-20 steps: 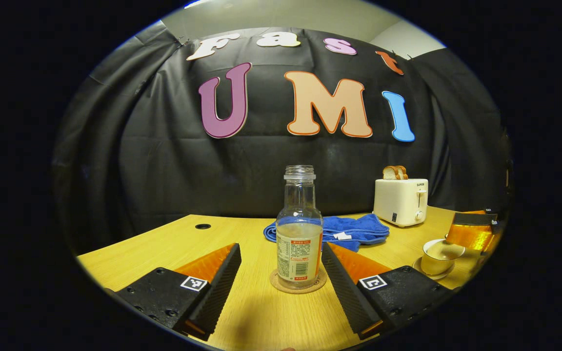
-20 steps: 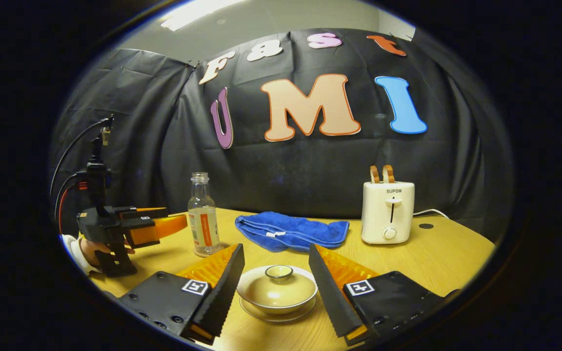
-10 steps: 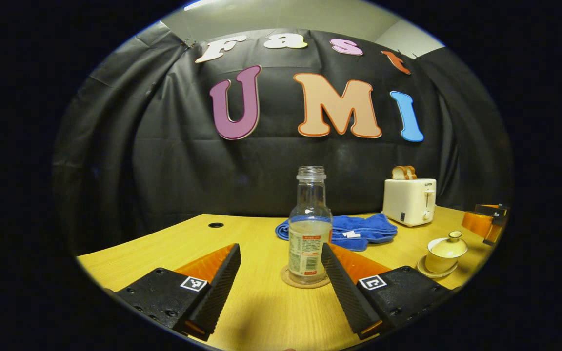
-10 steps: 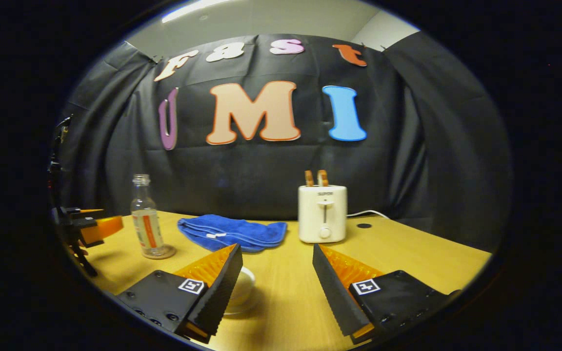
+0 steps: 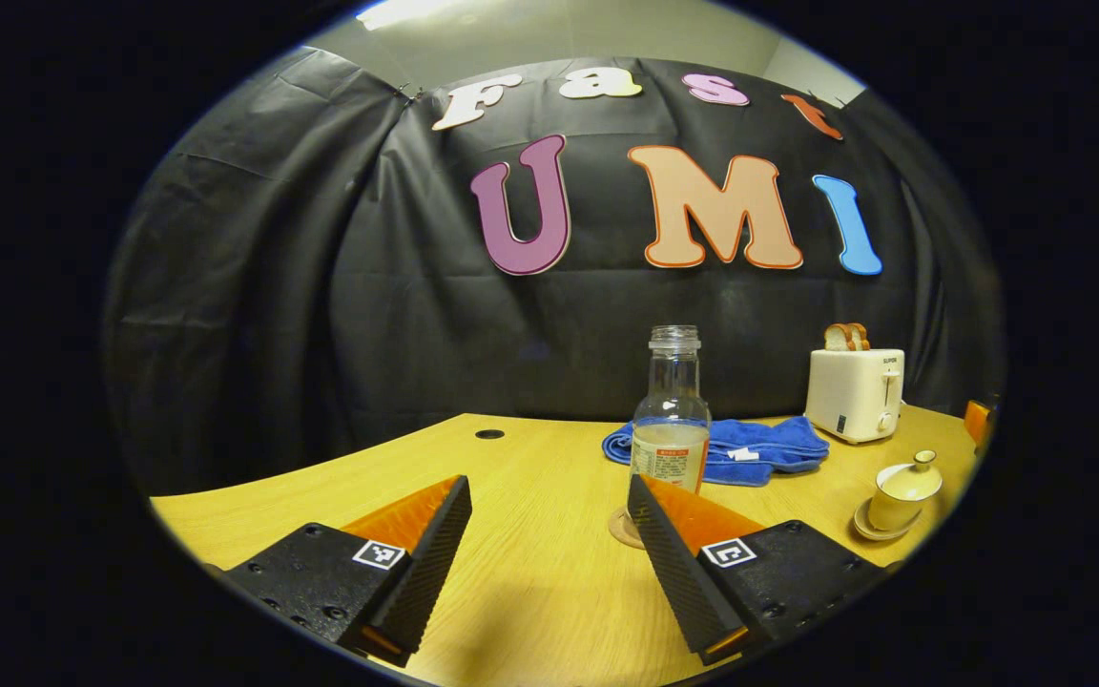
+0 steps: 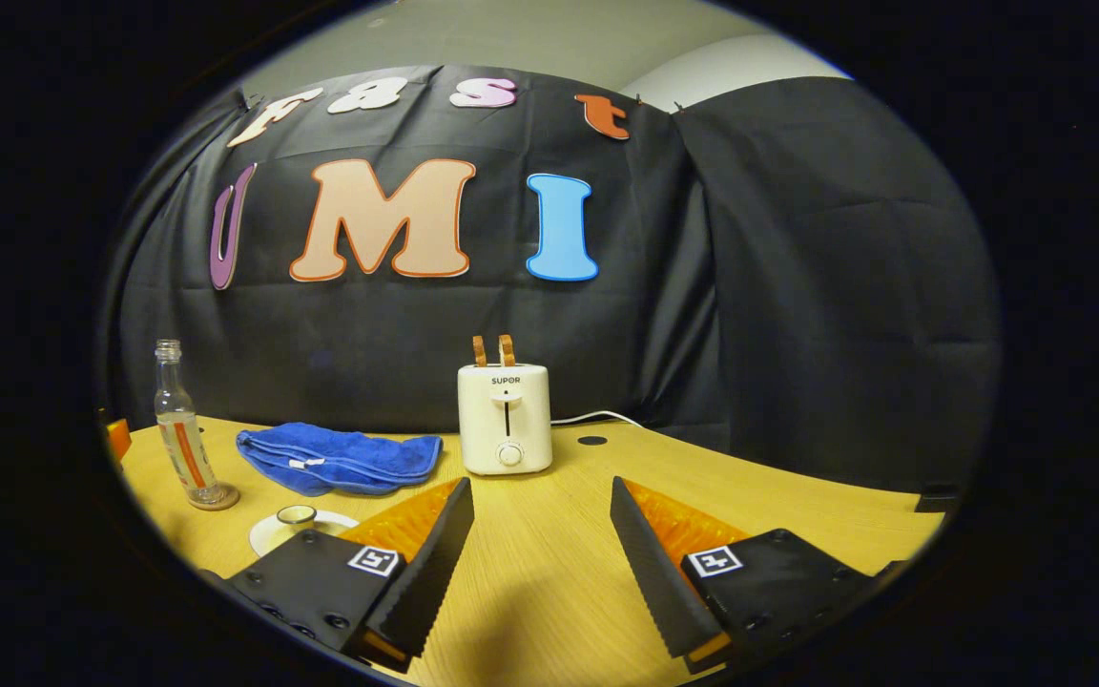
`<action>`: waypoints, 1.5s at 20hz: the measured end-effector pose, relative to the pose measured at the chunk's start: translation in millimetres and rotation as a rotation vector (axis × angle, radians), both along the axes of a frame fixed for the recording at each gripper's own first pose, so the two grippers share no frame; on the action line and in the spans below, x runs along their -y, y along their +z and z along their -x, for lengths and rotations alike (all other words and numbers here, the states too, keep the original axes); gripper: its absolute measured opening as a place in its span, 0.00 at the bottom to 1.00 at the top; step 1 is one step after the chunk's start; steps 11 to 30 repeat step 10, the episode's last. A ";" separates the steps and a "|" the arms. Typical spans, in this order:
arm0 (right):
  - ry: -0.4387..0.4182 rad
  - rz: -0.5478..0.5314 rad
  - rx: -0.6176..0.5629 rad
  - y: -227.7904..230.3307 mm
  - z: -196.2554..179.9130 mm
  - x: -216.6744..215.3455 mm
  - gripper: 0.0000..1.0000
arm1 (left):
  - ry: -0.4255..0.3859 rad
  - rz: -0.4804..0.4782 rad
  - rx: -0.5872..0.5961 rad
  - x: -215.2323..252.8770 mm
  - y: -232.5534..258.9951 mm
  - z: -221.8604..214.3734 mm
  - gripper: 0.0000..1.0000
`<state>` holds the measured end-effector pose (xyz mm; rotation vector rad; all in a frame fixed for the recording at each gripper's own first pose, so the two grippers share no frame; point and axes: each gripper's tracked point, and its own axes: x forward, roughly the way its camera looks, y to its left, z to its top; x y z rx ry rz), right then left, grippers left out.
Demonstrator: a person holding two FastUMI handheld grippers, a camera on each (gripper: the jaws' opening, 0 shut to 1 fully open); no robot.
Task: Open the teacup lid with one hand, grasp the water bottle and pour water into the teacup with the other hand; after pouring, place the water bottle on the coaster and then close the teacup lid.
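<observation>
Now both claws, left (image 5: pixel 549 553) and right (image 6: pixel 540 553), stand spread and empty. Bottle (image 5: pixel 671 420) sits on its coaster (image 5: pixel 622 528) at frame centre-right; lidded teacup (image 5: pixel 904 489) lower right. Withdraw level, without brushing either.

White toaster (image 6: pixel 505 420) stands upright at the back of the wooden counter (image 6: pixel 798 496), close to the black cloth wall, two bread slices (image 6: pixel 492 349) poking out of its slots; a white cord (image 6: pixel 597 418) trails from behind the toaster along the counter toward a dark round hole (image 6: pixel 591 441) in the counter surface just beside it. Crumpled blue towel (image 6: pixel 340 458) lies flat near the toaster, apart from it, a small white tag on its front fold. From the left gripper view: toaster (image 5: pixel 855 393), towel (image 5: pixel 750 448), and another round hole (image 5: pixel 489 434) far across the counter (image 5: pixel 530 572) from the toaster.
</observation>
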<state>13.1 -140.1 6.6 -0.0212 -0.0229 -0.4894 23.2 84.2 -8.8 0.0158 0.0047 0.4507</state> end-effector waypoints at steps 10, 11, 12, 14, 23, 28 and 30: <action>-0.025 0.001 0.002 0.1 0.8 5.2 0.89 | -0.013 0.003 -0.002 3.0 0.6 0.0 0.96; -0.025 0.001 0.002 0.1 0.8 5.2 0.89 | -0.013 0.003 -0.002 3.0 0.6 0.0 0.96; -0.025 0.001 0.002 0.1 0.8 5.2 0.89 | -0.013 0.003 -0.002 3.0 0.6 0.0 0.96; -0.025 0.001 0.002 0.1 0.8 5.2 0.89 | -0.013 0.003 -0.002 3.0 0.6 0.0 0.96; -0.025 0.001 0.002 0.1 0.8 5.2 0.89 | -0.013 0.003 -0.002 3.0 0.6 0.0 0.96; -0.025 0.001 0.002 0.1 0.8 5.2 0.89 | -0.013 0.003 -0.002 3.0 0.6 0.0 0.96; -0.025 0.001 0.002 0.1 0.8 5.2 0.89 | -0.013 0.003 -0.002 3.0 0.6 0.0 0.96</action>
